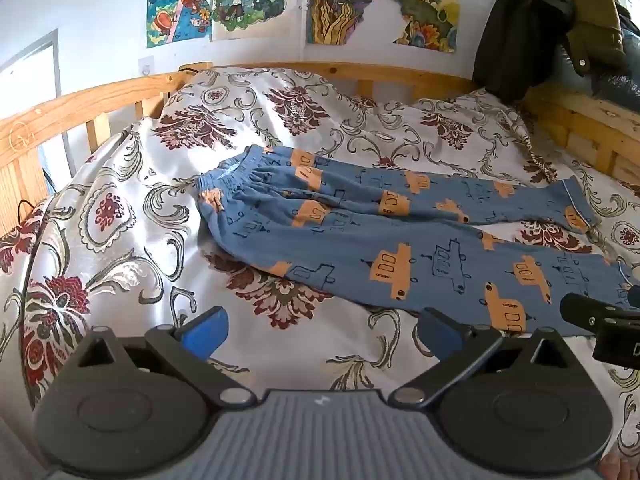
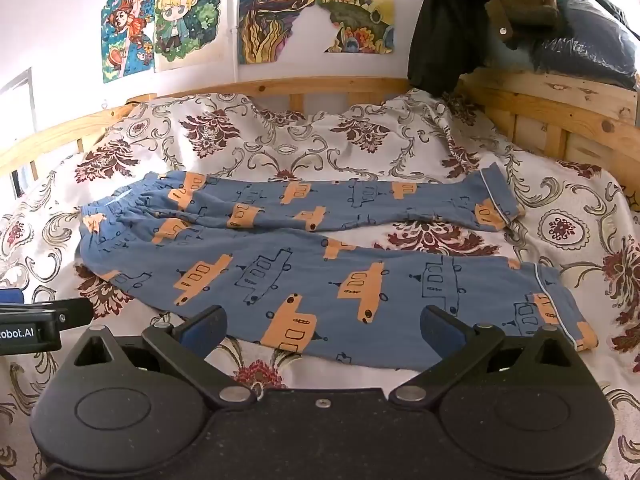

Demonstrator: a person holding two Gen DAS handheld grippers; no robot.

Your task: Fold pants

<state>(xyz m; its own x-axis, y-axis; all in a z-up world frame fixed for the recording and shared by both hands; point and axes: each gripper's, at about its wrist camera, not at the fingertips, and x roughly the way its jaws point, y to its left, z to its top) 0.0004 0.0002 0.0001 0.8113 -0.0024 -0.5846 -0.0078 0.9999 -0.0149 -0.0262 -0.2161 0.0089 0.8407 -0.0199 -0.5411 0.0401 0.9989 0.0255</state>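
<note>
Two grippers, left [image 1: 322, 334] and right [image 2: 322, 330], jaws wide, empty | pants [image 2: 320, 256] flat on bedspread [image 2: 280, 140] | jackets [image 2: 480, 20] over bedrail

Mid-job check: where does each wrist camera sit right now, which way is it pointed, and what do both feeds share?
Left wrist: sits behind the open left gripper, low over the bedspread, facing the headboard; aimed nearer the waistband end of the pants; the right gripper pokes in at right.
Right wrist: sits behind the open right gripper, aimed at the near leg; the left gripper pokes in at left.
Shared: pants, bedspread, wall posters, hanging jackets.
</note>
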